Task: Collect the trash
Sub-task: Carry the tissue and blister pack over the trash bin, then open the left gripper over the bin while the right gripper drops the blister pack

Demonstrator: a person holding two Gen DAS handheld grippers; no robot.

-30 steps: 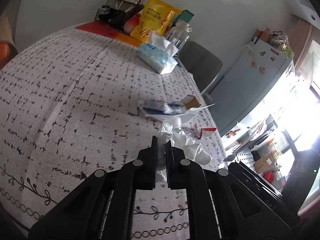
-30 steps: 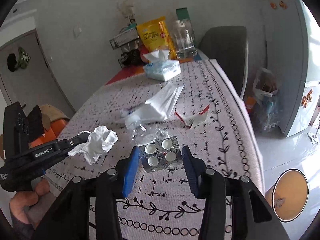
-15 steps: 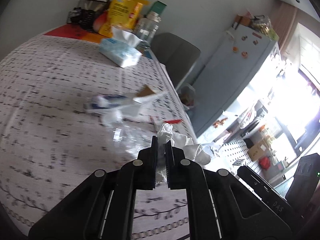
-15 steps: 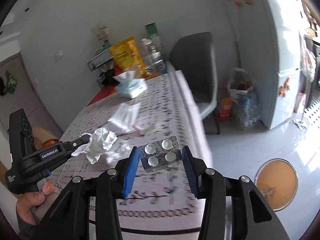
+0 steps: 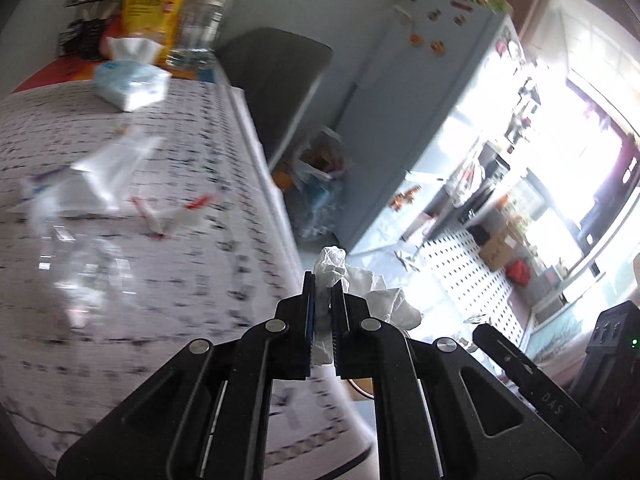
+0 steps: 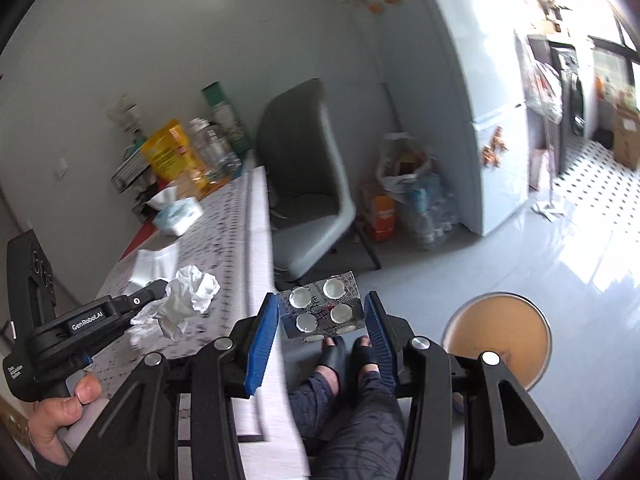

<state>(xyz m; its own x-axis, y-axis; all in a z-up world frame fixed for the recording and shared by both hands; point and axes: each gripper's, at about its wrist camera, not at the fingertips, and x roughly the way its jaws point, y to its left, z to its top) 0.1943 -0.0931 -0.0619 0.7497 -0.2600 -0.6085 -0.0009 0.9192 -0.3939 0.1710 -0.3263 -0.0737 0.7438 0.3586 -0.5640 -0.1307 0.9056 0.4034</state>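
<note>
Beyond the table edge [image 6: 256,216], my right gripper [image 6: 322,316] pinches a pill pack [image 6: 324,310] at twelve o'clock; my left gripper [image 5: 324,292] clamps a crumpled tissue [image 5: 360,284] bulging toward one o'clock.

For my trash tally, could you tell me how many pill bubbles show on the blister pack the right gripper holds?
4, in two rows on the blister pack between the right gripper fingers: two upper, two lower. More at its lower edge may be hidden.
</note>
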